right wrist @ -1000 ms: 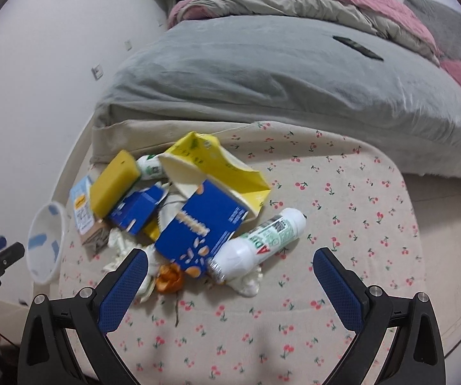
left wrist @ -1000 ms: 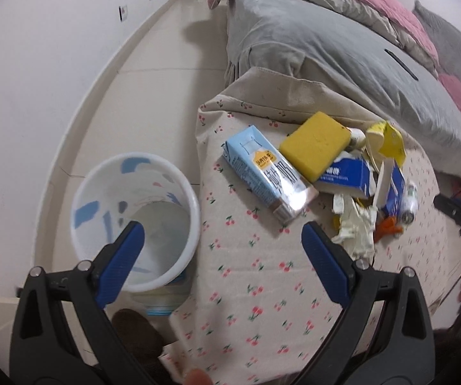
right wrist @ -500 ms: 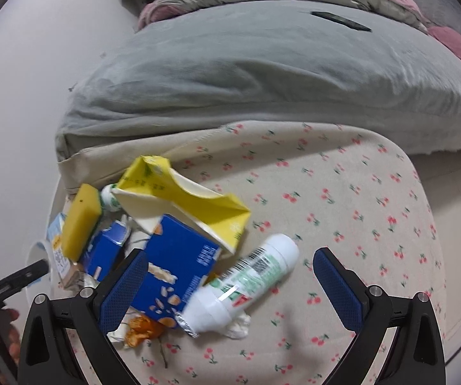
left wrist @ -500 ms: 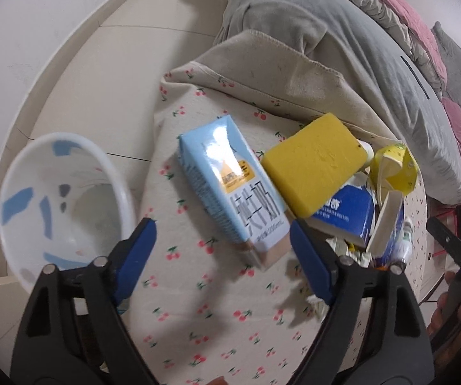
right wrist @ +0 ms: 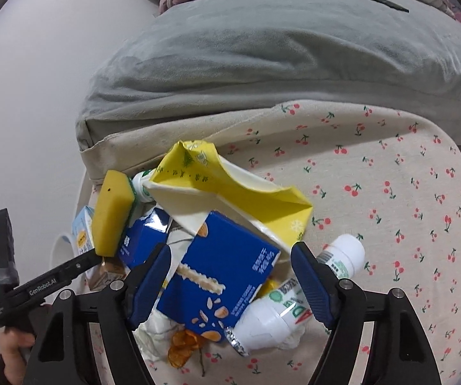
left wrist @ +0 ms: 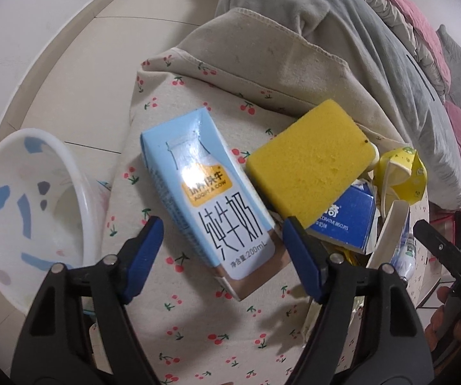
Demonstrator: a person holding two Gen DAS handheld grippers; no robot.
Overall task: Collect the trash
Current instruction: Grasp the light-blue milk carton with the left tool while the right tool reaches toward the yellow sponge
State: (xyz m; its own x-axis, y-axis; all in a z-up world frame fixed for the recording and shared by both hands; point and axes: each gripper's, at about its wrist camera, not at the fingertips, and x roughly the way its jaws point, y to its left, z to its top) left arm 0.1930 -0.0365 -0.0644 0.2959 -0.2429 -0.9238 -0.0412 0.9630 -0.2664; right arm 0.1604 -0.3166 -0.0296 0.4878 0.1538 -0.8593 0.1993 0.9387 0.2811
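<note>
A light blue milk carton (left wrist: 211, 199) lies on the cherry-print tablecloth (left wrist: 198, 337), between the fingers of my left gripper (left wrist: 222, 234). Its jaws are closing, and the pads stand just off the carton's sides. A yellow sponge (left wrist: 307, 160) rests against the carton and on a blue biscuit box (left wrist: 346, 221). My right gripper (right wrist: 230, 253) straddles a second blue box (right wrist: 227, 272). These jaws are closing too, with small gaps on both sides. A white bottle (right wrist: 294, 301) lies under the right finger. A crumpled yellow carton (right wrist: 230, 192) sits behind.
A white bin (left wrist: 22, 211) with blue marks stands on the floor, left of the table edge. A bed with a grey blanket (right wrist: 262, 48) borders the table's far side. Crumpled tissue (right wrist: 153, 330) and an orange wrapper (right wrist: 182, 346) lie under the pile. The left gripper's body (right wrist: 47, 282) is at the right wrist view's lower left.
Both grippers have dropped closer to the pile and their jaws have narrowed. The left now frames the milk carton, and the right frames the blue box instead of the bottle.
</note>
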